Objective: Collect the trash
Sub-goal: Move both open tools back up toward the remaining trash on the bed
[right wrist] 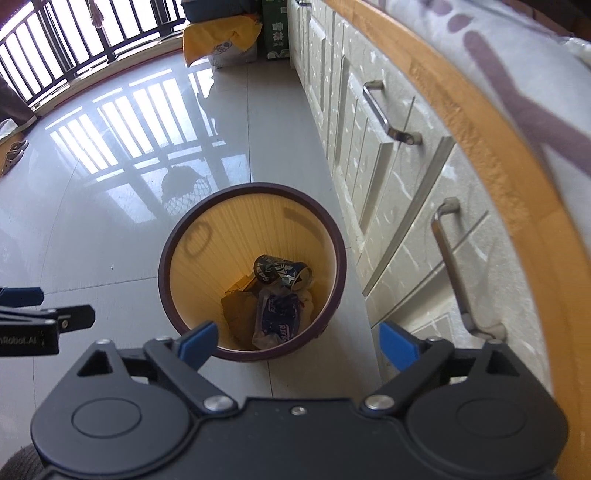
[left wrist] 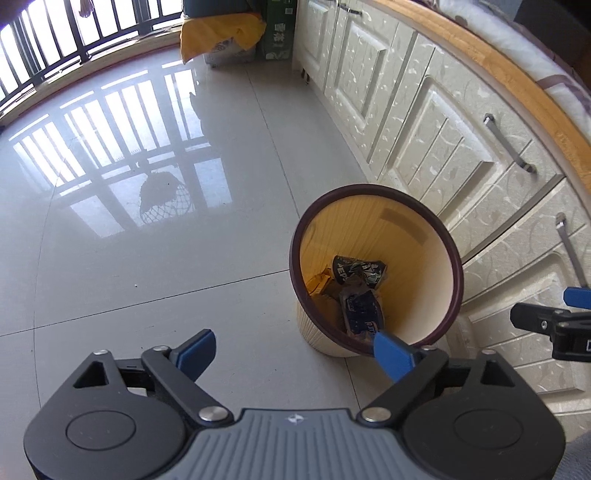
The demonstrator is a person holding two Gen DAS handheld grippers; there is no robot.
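Two grippers hung above a glossy grey tiled floor point(left wrist: 155, 258), which mirrored the bars of a window railing point(left wrist: 48, 48) at the far end of the room. A run of cream cabinets point(left wrist: 424, 122) with metal handles stood along one side, topped by a wooden counter edge point(right wrist: 491, 122). At the far wall sat a green carton point(right wrist: 276, 29) beside a yellow-draped bundle point(right wrist: 221, 37). Near the cabinet base stood a round waste bin point(right wrist: 334, 240) with a dark rim and a ribbed yellow interior. Inside it, at the bottom, lay the trash: a crushed dark can point(right wrist: 280, 273), a blue printed plastic wrapper point(right wrist: 277, 317) and brown paper scraps point(right wrist: 236, 306). The left gripper point(left wrist: 295, 350) hovered beside the bin, its jaws spread wide with nothing between the blue pads. The right gripper point(right wrist: 297, 343) hovered over the bin's near rim, jaws likewise spread wide and empty.
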